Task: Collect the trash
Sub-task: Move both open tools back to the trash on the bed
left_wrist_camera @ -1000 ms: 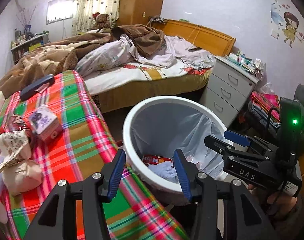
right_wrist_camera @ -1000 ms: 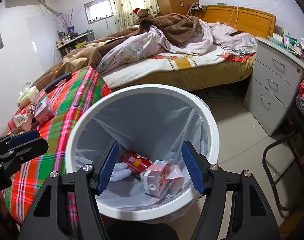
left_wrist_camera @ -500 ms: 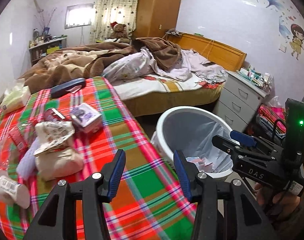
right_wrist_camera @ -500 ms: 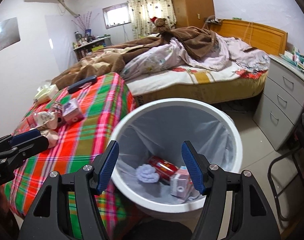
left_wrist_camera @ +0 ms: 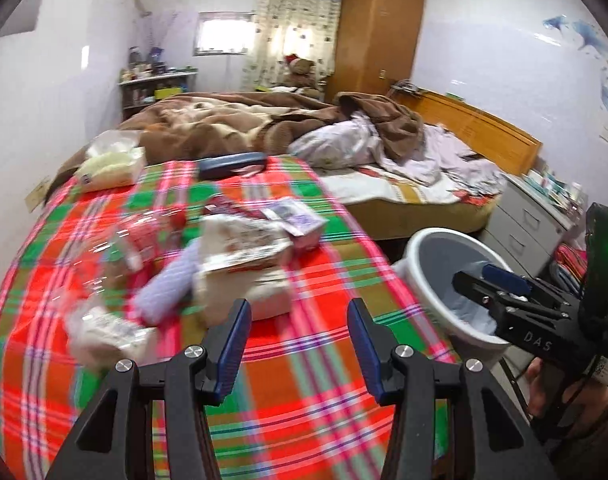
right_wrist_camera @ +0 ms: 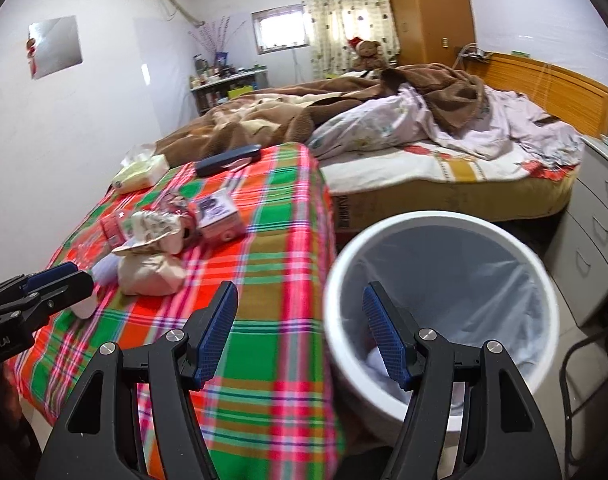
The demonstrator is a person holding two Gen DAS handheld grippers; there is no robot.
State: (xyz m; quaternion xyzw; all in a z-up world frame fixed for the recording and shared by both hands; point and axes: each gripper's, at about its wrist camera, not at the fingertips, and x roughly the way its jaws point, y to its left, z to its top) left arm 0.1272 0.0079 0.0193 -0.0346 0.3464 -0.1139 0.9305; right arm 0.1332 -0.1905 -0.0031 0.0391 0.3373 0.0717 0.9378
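Both grippers have swung from the round white liner-fitted bin (right_wrist_camera: 444, 224) toward the plaid-clothed table (left_wrist_camera: 312, 396). The left gripper (left_wrist_camera: 297, 340) and right gripper (right_wrist_camera: 299, 332) hang open, holding nothing, short of the crumpled beige paper bag (right_wrist_camera: 151, 274).

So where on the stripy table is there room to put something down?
The near half of the plaid tablecloth is bare, from the trash pile to the front edge and across to the bin. Another bare strip runs along the edge facing the bed. The far left, around the tissue pack, is crowded.
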